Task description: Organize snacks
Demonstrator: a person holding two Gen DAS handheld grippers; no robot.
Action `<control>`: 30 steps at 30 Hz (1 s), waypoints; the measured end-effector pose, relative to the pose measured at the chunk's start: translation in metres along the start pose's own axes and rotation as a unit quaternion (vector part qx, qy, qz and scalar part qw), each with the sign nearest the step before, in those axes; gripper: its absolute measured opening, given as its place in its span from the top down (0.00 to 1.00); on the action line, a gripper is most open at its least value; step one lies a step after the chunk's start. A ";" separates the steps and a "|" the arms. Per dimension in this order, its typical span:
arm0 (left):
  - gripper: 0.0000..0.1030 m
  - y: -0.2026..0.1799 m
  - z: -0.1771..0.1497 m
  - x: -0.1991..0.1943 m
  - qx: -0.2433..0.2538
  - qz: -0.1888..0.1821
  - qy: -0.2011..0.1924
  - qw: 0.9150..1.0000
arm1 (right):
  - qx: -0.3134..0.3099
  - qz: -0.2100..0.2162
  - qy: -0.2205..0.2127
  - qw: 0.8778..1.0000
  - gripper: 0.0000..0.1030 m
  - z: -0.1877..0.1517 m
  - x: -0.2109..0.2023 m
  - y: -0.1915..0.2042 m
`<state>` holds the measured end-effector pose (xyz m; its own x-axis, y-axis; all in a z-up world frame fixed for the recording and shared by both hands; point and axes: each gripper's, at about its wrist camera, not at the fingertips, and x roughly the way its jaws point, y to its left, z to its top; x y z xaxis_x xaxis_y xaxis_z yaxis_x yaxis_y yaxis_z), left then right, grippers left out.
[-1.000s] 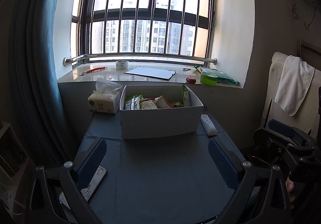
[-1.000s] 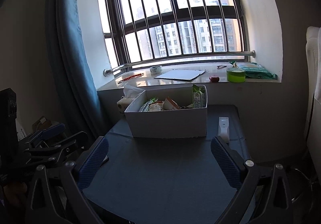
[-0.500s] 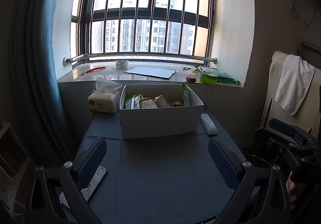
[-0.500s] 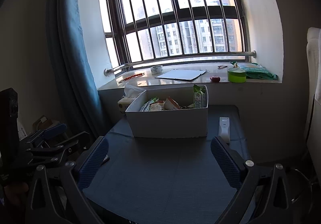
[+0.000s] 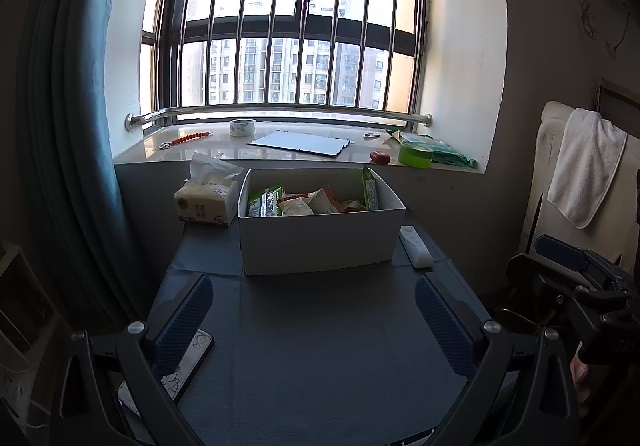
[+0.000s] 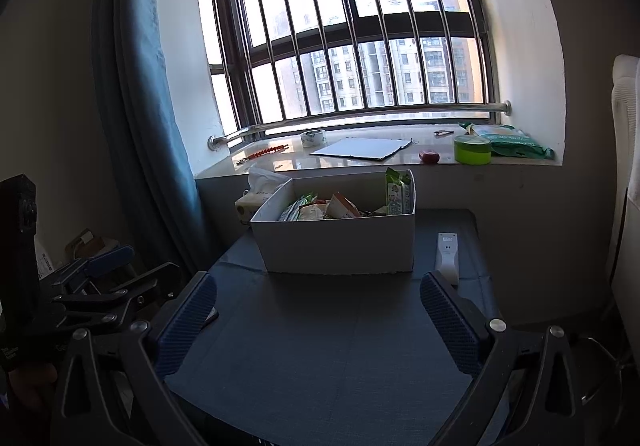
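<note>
Ahead of both grippers, a white cardboard box (image 5: 320, 236) sits at the far end of the dark blue table (image 5: 320, 346), holding the snack packets (image 5: 308, 202) in a loose heap, one green packet (image 6: 396, 192) upright against its right wall. Left gripper (image 5: 314, 312) and right gripper (image 6: 318, 308) hover low over the near table with jaws spread wide, gripping nothing. A white remote (image 6: 448, 256) lies just beyond the right jaw; a tissue pack (image 5: 206, 202) stands beside the box's left wall.

Print on tissue box (image 5: 206, 206) seemingly illegible
</note>
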<state>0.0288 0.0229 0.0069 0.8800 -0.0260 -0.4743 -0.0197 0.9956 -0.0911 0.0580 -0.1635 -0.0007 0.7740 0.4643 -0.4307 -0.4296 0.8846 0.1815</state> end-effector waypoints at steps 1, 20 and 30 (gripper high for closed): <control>0.00 0.000 0.000 0.000 0.000 0.000 0.000 1.000 | 0.000 0.000 0.000 1.000 0.00 0.000 0.000 0.000; 0.00 0.001 -0.001 0.001 0.000 0.000 0.001 1.000 | -0.002 -0.001 0.003 1.000 0.00 0.000 0.000 0.003; 0.00 0.000 -0.002 0.001 -0.001 0.001 0.003 1.000 | -0.002 -0.001 0.004 1.000 0.00 0.000 0.000 0.004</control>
<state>0.0291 0.0231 0.0047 0.8768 -0.0252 -0.4802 -0.0218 0.9955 -0.0920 0.0567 -0.1597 0.0003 0.7708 0.4623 -0.4384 -0.4300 0.8852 0.1776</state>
